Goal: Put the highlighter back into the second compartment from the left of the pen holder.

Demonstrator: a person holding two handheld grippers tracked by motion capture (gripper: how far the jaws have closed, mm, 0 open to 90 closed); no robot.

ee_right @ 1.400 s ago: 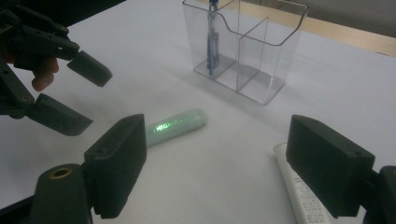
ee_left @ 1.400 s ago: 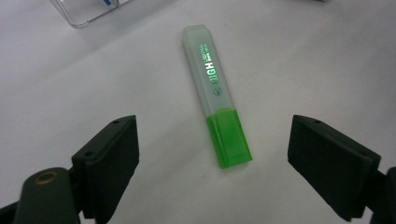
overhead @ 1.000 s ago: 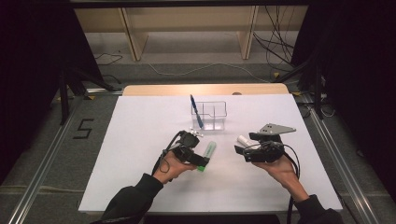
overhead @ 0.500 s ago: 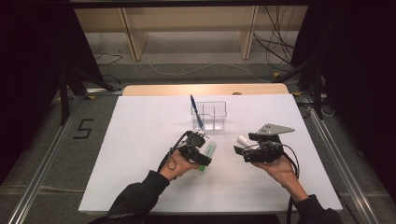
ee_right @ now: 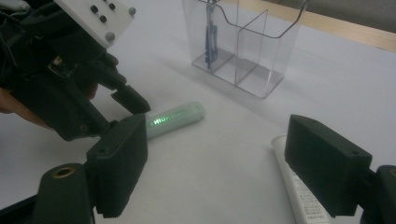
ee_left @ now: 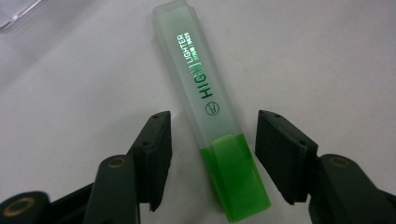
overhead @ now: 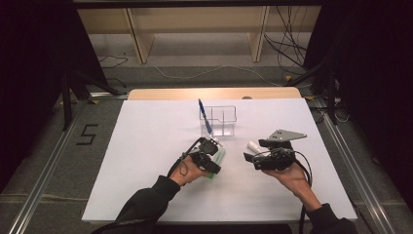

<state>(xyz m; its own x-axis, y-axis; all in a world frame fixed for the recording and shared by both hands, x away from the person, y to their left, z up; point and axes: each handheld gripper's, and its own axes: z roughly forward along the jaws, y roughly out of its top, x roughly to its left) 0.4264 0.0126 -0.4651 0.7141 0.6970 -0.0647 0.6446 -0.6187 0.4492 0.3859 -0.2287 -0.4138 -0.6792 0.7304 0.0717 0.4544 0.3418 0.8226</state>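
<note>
The green highlighter [ee_left: 212,126] lies flat on the white table [overhead: 146,146], between the closing left gripper [ee_left: 212,154] jaws, not pinched. Farther away, a clear box [overhead: 219,119] holds a blue pen [overhead: 204,117]. The right gripper [ee_right: 229,163] is spread wide.

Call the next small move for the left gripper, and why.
Probably finish closing. The left gripper straddles the green highlighter lying flat on the white table; its jaws have just been closing, but gaps remain on both sides, so the pads do not yet grip.
</note>
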